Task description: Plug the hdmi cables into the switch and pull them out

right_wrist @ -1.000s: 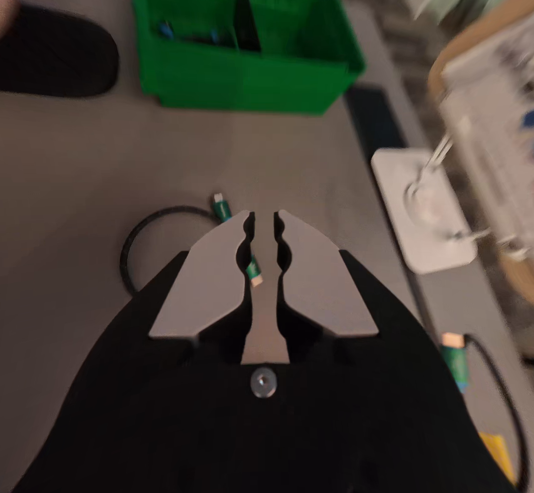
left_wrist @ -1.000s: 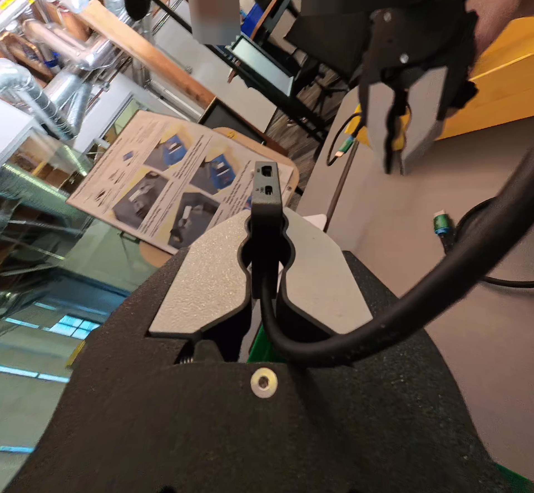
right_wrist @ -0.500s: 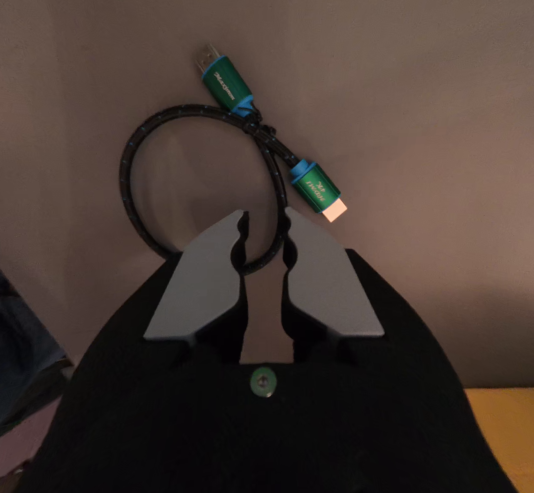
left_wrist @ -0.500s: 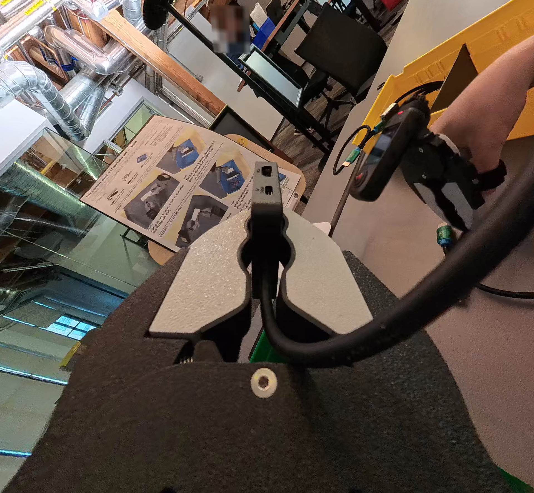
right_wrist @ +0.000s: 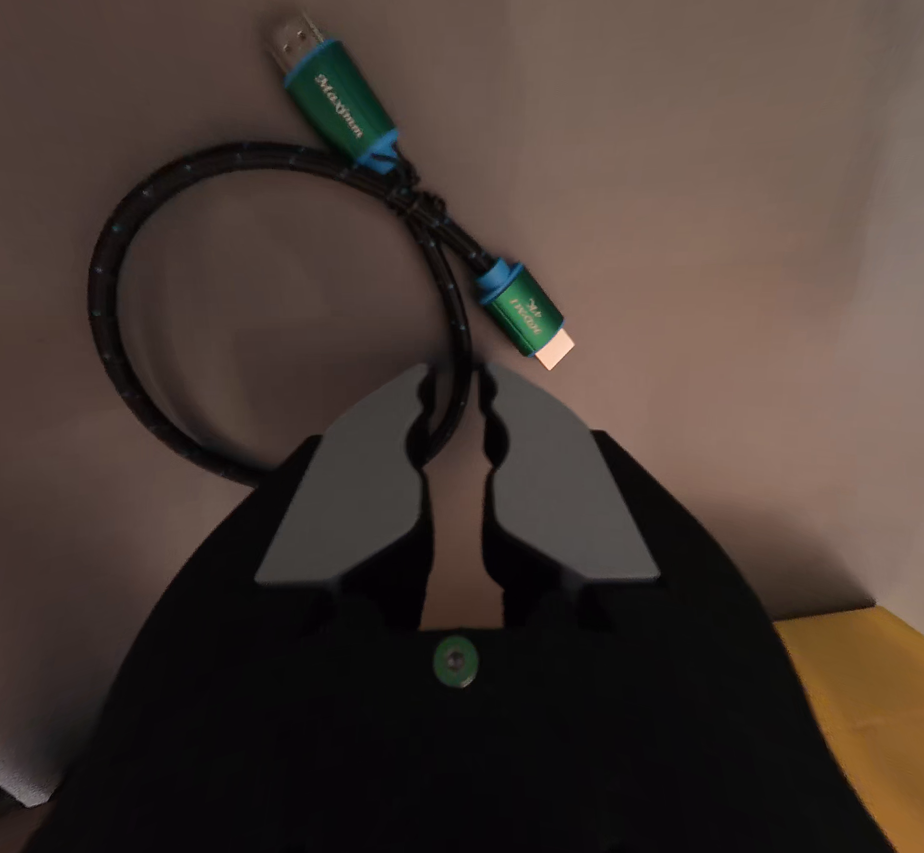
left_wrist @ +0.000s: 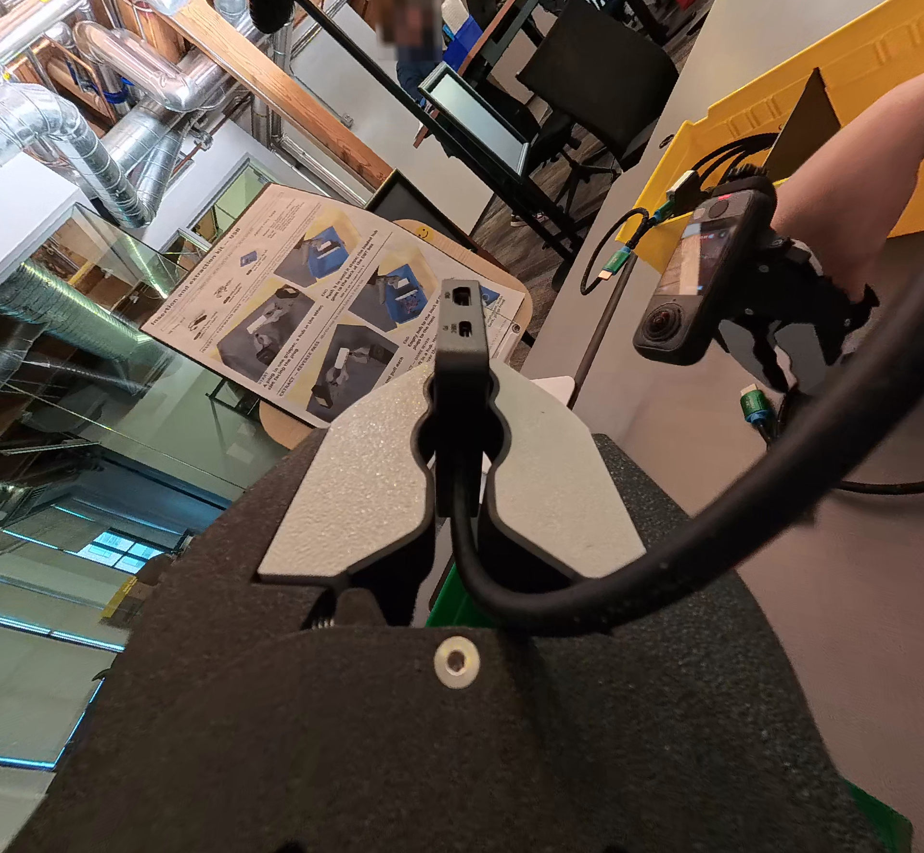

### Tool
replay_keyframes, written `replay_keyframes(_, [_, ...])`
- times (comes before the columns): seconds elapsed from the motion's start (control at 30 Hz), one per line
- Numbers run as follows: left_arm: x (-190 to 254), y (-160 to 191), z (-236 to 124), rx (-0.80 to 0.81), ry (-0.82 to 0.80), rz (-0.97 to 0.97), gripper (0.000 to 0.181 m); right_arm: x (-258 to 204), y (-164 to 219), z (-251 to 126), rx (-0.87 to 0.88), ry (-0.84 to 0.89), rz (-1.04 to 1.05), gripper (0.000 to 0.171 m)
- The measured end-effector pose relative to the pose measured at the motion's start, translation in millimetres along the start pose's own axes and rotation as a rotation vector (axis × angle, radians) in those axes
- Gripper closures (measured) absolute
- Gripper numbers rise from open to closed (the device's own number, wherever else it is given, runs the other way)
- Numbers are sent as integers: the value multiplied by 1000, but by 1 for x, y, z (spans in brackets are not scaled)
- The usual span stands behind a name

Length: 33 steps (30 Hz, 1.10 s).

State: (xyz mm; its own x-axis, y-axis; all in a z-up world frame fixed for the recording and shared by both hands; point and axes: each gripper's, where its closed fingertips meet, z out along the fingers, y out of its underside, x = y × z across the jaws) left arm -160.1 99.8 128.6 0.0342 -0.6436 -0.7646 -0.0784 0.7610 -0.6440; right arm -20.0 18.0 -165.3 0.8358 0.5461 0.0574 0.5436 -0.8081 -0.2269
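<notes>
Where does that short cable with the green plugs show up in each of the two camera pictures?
Left wrist view: far right, one green plug of the HDMI cable below the right gripper.
Right wrist view: coiled HDMI cable, upper centre, above the fingertips.
Shared landmark: yellow bin.

the switch is black, and so is its thick cord. the hdmi cable is black with tiny blue specks; its two plugs are shiny green with blue rings and metal tips. the gripper fingers are grey on black. the bin is yellow. the table is grey.
</notes>
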Motion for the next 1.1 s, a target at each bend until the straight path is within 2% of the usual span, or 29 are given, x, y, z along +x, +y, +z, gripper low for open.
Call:
replay_keyframes(0.03, [0,0,-1,0,1,-1,168,1,0,1,-5,-1,-6,164])
replay_keyframes(0.07, [0,-1,-1,2,0,-1,168,-1,-2,1,4,-9,-36,164])
replay_keyframes(0.3, [-3,-3,-5,16,-8,-10,168,-71,-6,-3,133,-223,-561,164])
replay_keyframes(0.43, [-4,-4,-7,24,-8,-15,168,-70,-34,-3,267,-77,-689,163])
replay_keyframes(0.53, [-5,-5,-8,25,-10,-18,168,-47,-55,-8,298,100,-610,151])
replay_keyframes(0.63, [-7,-3,-8,18,-16,-23,167,-35,-59,-20,238,148,-428,148])
replay_keyframes(0.87, [-12,1,-9,-6,-41,-27,167,-85,-71,-34,166,-110,32,146])
replay_keyframes(0.97, [-13,2,-10,-11,-46,-29,167,-93,-69,-23,112,-107,59,146])
replay_keyframes(1.1, [-14,4,-11,-24,-49,-31,167,-96,-55,-11,-3,-48,-25,146])
